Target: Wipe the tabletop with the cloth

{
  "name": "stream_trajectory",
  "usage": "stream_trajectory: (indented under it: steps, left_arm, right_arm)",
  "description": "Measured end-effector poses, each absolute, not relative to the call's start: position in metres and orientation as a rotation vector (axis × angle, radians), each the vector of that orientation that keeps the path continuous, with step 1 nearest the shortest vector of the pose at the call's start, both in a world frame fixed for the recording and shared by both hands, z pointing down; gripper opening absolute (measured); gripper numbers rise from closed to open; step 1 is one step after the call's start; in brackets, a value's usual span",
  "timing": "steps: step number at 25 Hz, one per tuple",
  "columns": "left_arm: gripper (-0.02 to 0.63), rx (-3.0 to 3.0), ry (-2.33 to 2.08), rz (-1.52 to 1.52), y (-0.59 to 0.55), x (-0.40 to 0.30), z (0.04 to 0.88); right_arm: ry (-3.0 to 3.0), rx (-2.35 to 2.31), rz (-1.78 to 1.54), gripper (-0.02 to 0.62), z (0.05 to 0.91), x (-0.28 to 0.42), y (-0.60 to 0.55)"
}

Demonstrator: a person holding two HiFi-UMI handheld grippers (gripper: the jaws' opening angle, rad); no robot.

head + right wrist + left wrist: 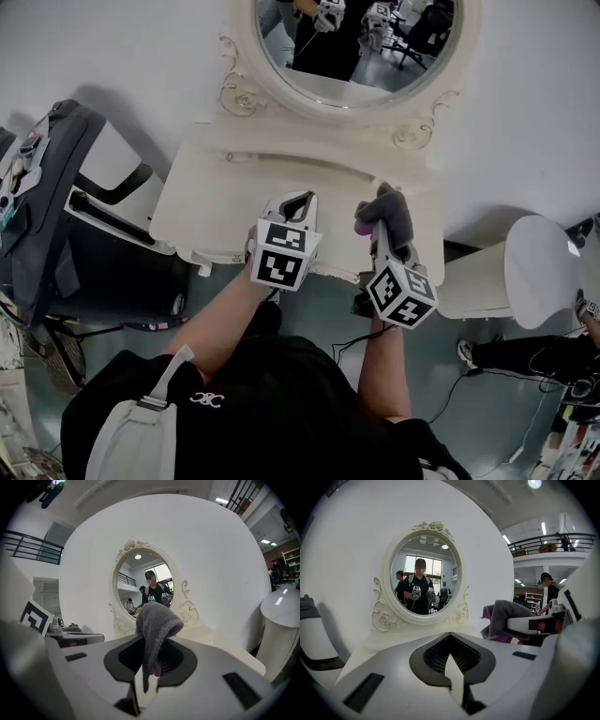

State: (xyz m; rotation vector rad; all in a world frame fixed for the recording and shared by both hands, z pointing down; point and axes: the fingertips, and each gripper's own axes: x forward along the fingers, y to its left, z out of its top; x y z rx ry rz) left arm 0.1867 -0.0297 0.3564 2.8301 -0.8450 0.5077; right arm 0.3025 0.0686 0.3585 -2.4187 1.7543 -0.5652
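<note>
1. Currently clamped tight in right gripper [380, 227]: soft grey knitted cloth [157, 618], held above right side of cream vanity tabletop [216, 202].
2. Left gripper [450, 637] closed, empty.
3. Light, limp; probably best gripped bunched.

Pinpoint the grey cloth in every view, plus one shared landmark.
Head view: cloth right of centre, over the tabletop.
Left gripper view: cloth right of centre.
Right gripper view: cloth dead centre, overlapping the mirror's lower rim.
Shared landmark: the oval mirror, visible in all three.
</note>
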Motion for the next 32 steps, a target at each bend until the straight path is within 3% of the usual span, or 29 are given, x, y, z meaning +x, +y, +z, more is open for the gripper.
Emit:
stream_trajectory:
  steps: [14,32]
  left_arm:
    - [-0.002,2.844,-0.625,0.486,-0.153,0.263,0.363]
    - [-0.002,2.779,-0.735,0.620,-0.183,0.318,0.395]
  right_arm:
    - [1.402,-2.658,-0.690,0.057,0.384,0.412,-0.022]
    - [1.295,-2.902,-1.006,0.057,0.487,0.598,-0.043]
